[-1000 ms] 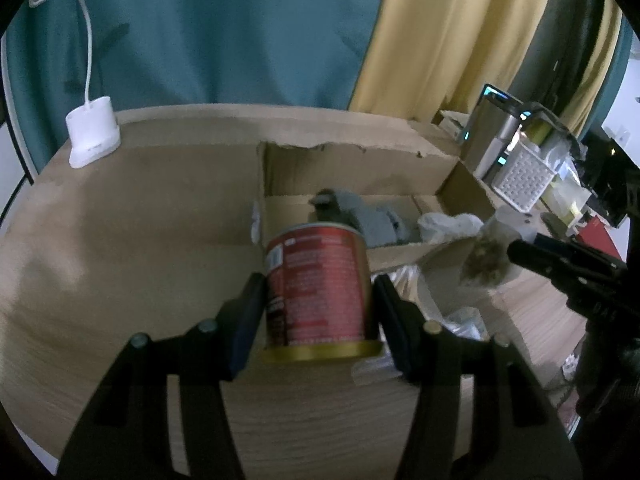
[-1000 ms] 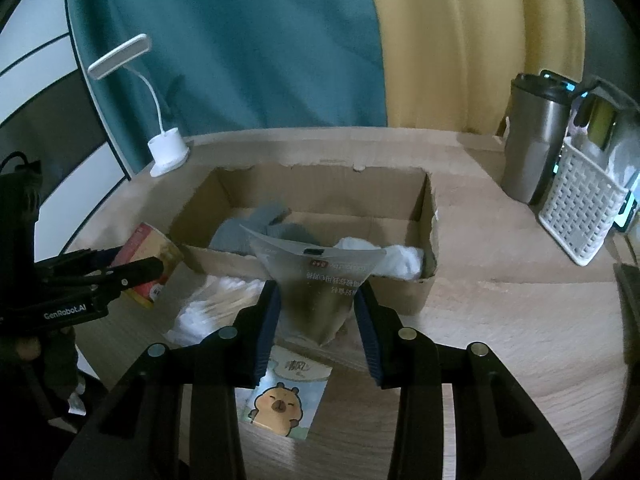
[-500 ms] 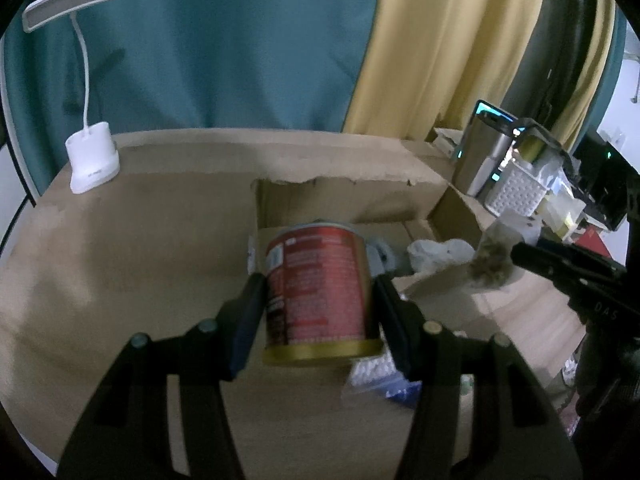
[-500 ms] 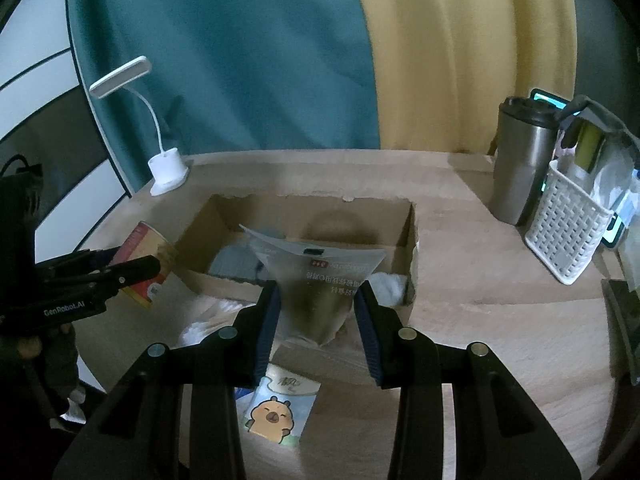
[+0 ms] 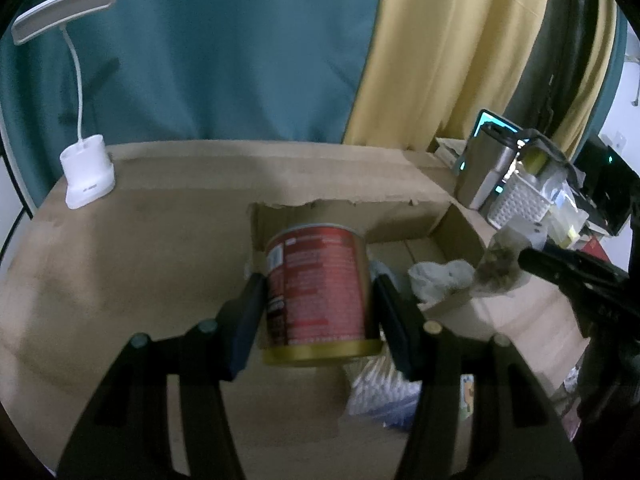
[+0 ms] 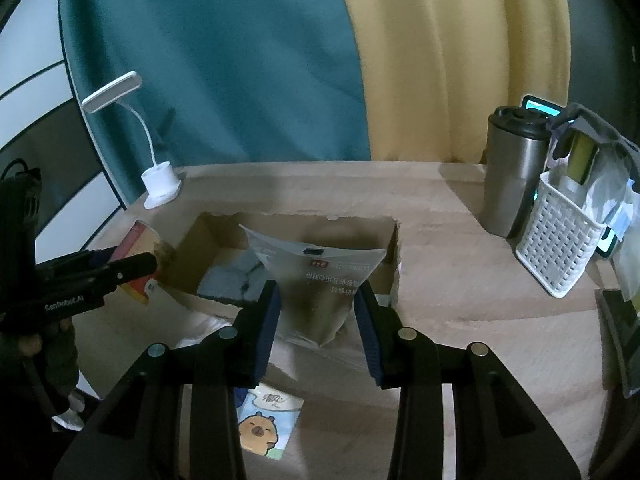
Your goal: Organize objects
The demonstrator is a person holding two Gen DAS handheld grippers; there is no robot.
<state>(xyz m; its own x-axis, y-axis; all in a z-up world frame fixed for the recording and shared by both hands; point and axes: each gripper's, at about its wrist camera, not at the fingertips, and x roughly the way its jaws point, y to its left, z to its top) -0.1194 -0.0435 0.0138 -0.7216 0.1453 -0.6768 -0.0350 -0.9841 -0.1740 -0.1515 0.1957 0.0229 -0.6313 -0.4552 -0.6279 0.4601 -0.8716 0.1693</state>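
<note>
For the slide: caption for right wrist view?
Right tool grips translucent plastic pouch over open brown cardboard box.

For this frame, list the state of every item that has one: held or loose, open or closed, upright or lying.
Left tool: shut on red can.
Red can: held, lifted.
Right tool: shut on pouch.
Pouch: held, lifted.
Cardboard box: open, partly filled.
Tumbler: upright, lidded.
Desk lamp: upright, unlit.

The can (image 5: 318, 294) blocks half the box (image 5: 352, 216), pouch (image 6: 318, 280) print's too blurry to read, grey cloth (image 6: 230, 276) mostly hidden.
</note>
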